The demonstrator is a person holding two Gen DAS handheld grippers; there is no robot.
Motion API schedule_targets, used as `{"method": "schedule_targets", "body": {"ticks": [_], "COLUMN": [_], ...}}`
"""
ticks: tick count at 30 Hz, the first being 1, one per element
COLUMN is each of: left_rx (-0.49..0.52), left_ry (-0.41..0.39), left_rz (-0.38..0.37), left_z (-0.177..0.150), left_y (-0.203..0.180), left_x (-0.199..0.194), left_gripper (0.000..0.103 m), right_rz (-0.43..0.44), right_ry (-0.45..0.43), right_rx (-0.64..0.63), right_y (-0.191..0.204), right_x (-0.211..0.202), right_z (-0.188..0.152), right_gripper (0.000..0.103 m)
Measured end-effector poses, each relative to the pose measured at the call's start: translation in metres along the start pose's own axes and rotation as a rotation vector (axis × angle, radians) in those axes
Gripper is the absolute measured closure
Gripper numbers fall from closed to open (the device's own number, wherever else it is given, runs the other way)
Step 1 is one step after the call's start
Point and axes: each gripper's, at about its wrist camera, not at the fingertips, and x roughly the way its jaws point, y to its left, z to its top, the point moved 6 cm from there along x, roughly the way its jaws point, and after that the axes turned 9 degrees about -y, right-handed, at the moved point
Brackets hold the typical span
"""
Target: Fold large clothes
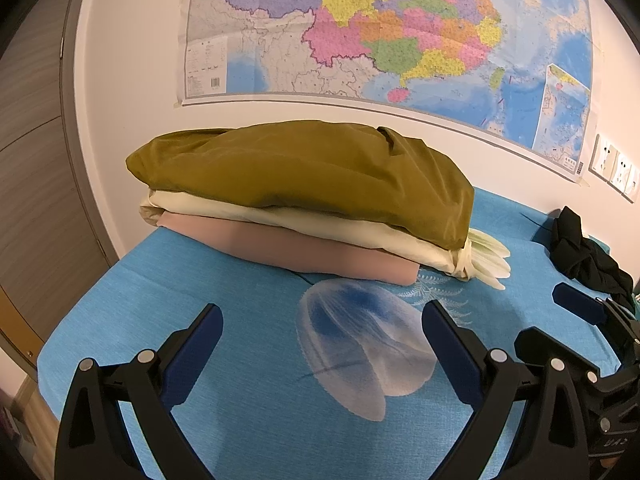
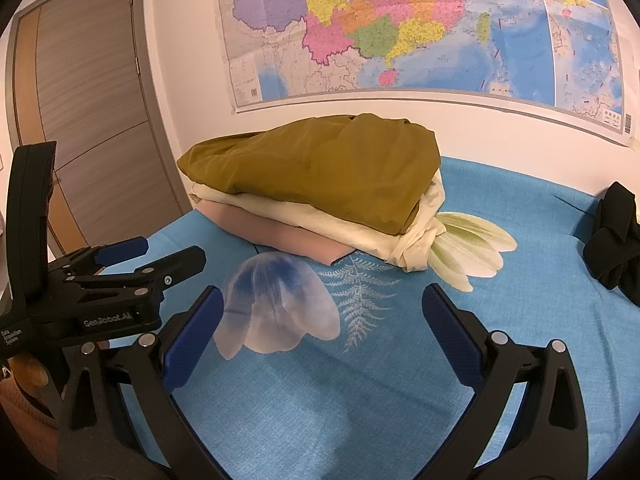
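left gripper (image 1: 322,320) and right gripper (image 2: 323,302) hovering, jaws wide, gripping nothing | blue sheet (image 1: 240,300) lying bare | folded stack (image 1: 304,208) sitting beyond | black garment (image 2: 614,236) crumpled far right — looking soft, light, floppy; pinching a hem edge seems best

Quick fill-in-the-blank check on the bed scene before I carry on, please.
1. The top garment of the stack is ____ in colour.
2. The black garment lies ____, not folded.
3. Both the left tongs and the right tongs are ____ and hold nothing.
4. On the wall above the bed hangs a ____.

Missing words: olive; crumpled; open; map
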Motion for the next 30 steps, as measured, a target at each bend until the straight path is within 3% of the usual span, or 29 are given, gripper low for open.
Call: {"method": "schedule_targets", "body": {"ticks": [30], "left_rx": [0.001], "left_ry": [0.001], "left_rz": [-0.006], "left_z": [-0.0011], "left_y": [-0.0033], "left_x": [0.0014], "left_gripper": [0.007], "right_rz": [-0.004], "right_ry": [0.005], "right_rx": [0.003], "right_y": [0.0002], "right_x": [-0.0008], "right_z": [-0.0022], "right_gripper": [0.005]}}
